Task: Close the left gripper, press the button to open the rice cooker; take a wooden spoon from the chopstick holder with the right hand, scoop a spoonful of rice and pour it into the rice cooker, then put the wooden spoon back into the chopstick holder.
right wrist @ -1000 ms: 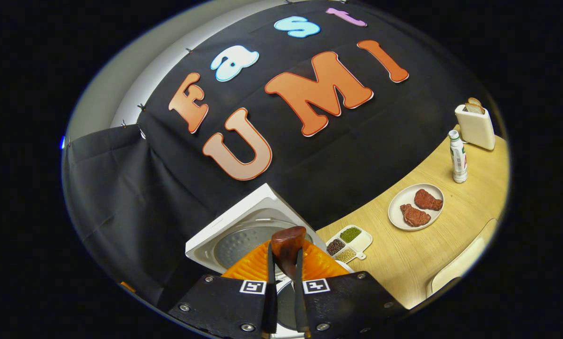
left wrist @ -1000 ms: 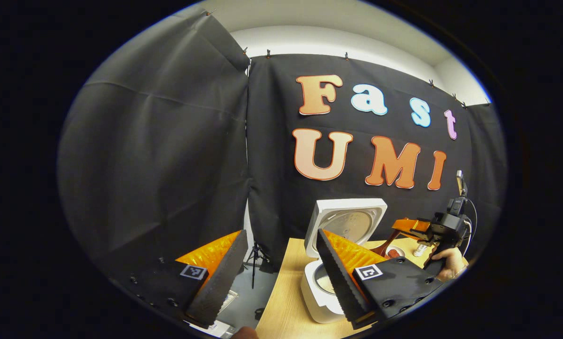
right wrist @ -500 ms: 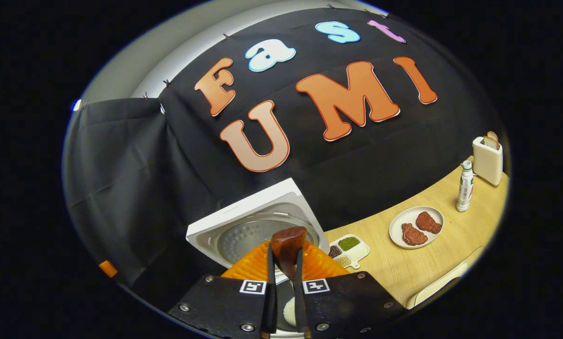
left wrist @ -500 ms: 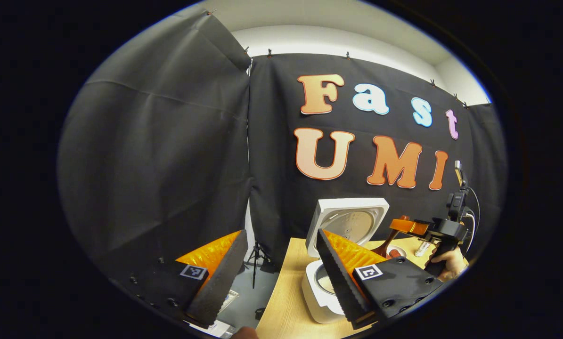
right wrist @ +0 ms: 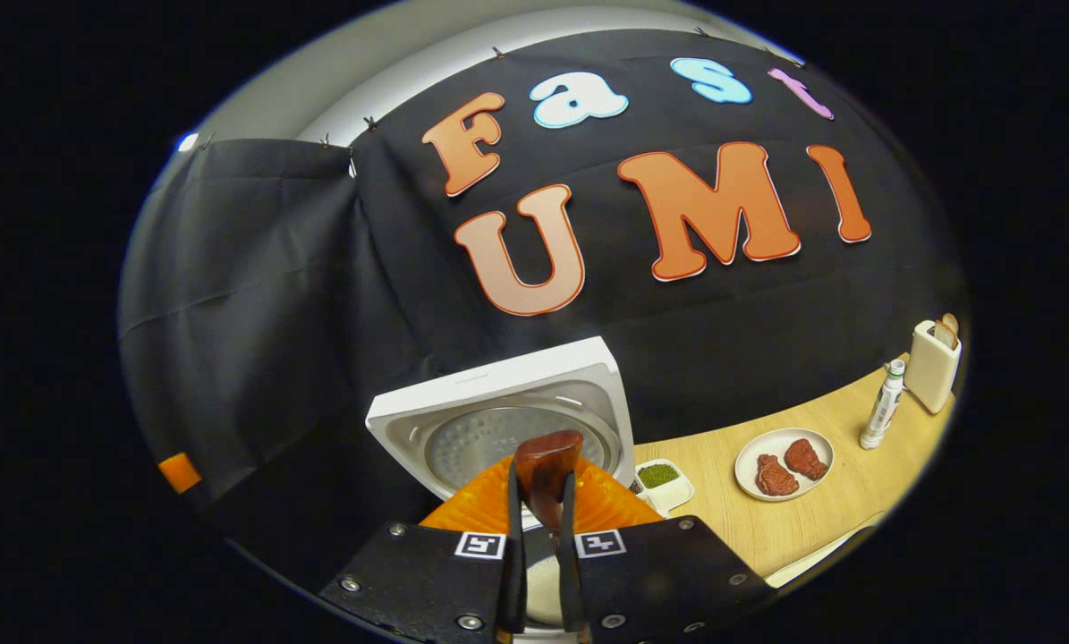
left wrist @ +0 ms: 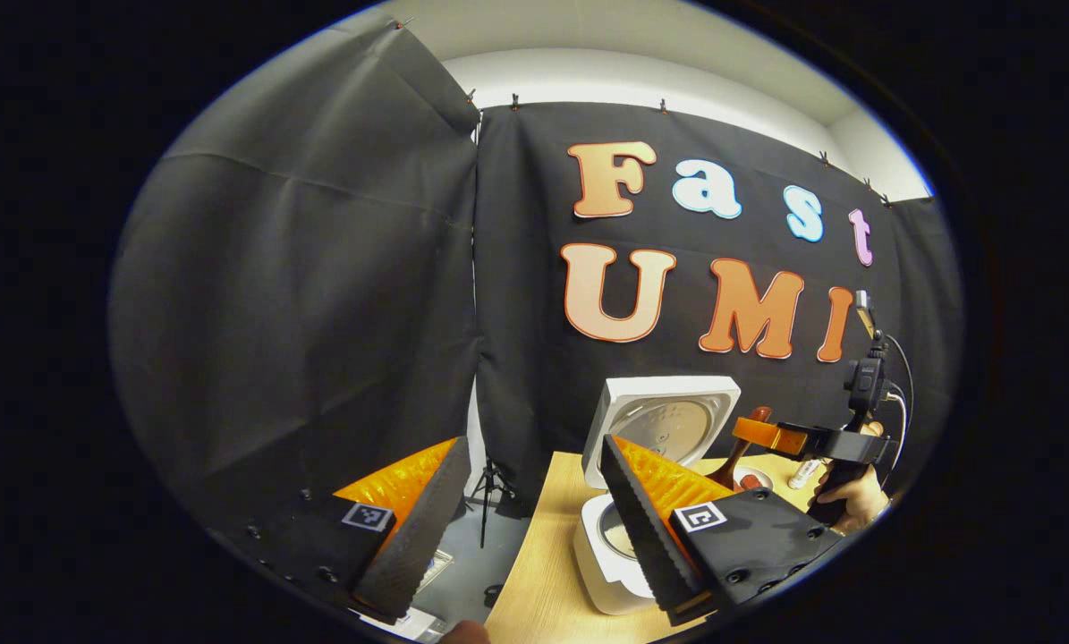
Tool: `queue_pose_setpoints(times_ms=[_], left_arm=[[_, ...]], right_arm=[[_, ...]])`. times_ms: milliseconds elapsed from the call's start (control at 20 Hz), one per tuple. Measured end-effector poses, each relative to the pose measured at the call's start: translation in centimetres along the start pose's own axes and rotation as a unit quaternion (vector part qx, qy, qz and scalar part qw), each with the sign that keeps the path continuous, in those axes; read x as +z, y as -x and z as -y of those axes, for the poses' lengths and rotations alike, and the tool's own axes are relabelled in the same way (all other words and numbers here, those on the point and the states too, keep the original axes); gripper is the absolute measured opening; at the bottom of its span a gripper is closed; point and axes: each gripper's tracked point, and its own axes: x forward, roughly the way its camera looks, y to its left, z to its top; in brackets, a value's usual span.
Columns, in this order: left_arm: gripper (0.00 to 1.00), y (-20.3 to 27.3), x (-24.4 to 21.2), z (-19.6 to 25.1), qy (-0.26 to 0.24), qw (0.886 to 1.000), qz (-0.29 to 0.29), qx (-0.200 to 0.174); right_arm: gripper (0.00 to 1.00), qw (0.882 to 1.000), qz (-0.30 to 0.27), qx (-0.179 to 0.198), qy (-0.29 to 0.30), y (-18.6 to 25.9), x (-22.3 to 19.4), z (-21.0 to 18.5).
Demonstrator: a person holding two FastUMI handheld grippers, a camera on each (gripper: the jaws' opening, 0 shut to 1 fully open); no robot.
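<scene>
Right tongs (right wrist: 538, 528): clamped on the wooden spoon (right wrist: 547, 470) handle.
Left tongs (left wrist: 534, 523): held wide, nothing gripped.
Risk: rice could be spilled onto the desk (right wrist: 793, 528) beside the rice cooker (right wrist: 507, 420) below the right tongs if tipped early.

Right gripper (right wrist: 541, 546) clamps wooden spoon (right wrist: 547, 470) (rice cooker (right wrist: 498, 420) open).

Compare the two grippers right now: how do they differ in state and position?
The left gripper is open with nothing between its fingers; the right gripper is shut on the wooden spoon. The left gripper sits beside the rice cooker, over the table edge; the right gripper is above the cooker. Each is held by a person.
</scene>
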Motion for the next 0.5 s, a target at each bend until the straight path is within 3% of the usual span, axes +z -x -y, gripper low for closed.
queue_pose_setpoints(times_ms=[500], left_arm=[[0.99, 0.3, -0.2, -0.7, 0.002, 1.0, -0.001, 0.012]], right_arm=[[0.14, 0.992, 0.003, 0.024, 0.123, 0.3, -0.7, -2.8]])
